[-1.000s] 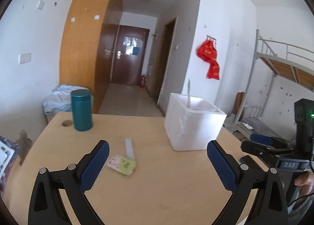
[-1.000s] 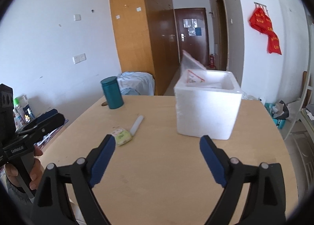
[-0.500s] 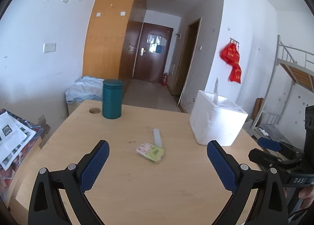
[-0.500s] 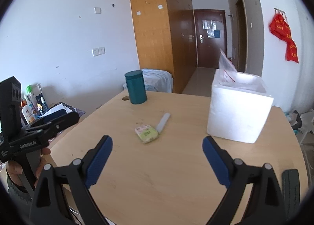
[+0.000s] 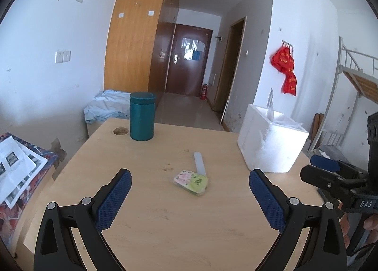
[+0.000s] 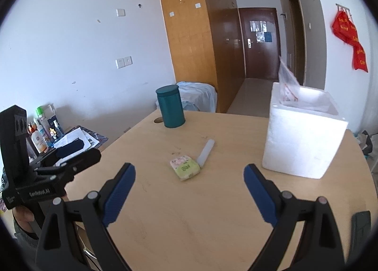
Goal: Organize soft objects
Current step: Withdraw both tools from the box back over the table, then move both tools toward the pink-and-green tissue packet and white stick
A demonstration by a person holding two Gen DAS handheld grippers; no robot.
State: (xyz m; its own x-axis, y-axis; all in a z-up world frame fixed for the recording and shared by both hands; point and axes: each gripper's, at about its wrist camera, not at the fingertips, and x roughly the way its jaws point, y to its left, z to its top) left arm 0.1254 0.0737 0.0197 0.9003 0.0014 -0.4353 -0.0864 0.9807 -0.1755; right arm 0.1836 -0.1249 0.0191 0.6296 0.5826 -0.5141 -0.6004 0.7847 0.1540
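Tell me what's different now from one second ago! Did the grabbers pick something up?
No, nothing was picked up. Both the left gripper and the right gripper pulled back from the table and rose a little, so everything looks farther away. Both stayed open and empty. The little tissue pack, the white tube, the teal can and the foam box stayed put.

you get bright, even daylight in both wrist views, with only soft, faint shadows on the table. the white foam box is nearly blown out. heavy fisheye bending curves the walls, and black vignette fills the corners.
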